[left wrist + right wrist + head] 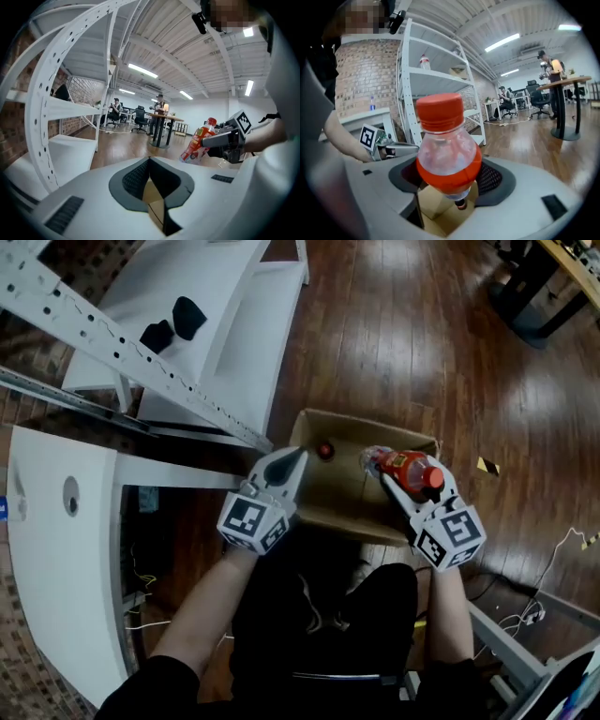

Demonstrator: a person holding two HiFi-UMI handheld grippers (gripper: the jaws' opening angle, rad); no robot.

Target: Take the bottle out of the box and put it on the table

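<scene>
Got the right claw clamped on the bottle mid-body, held up over the box. Looks lightish: thin, slick plastic, part full, so probably dents and sloshes. Best gripped round the middle, not the cap. Got the left claw pinched shut on nothing. Can spot another red cap down in the box.

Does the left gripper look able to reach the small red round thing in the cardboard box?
Probably yes: the left gripper hangs close to the red round thing; the cardboard box stands open.
</scene>
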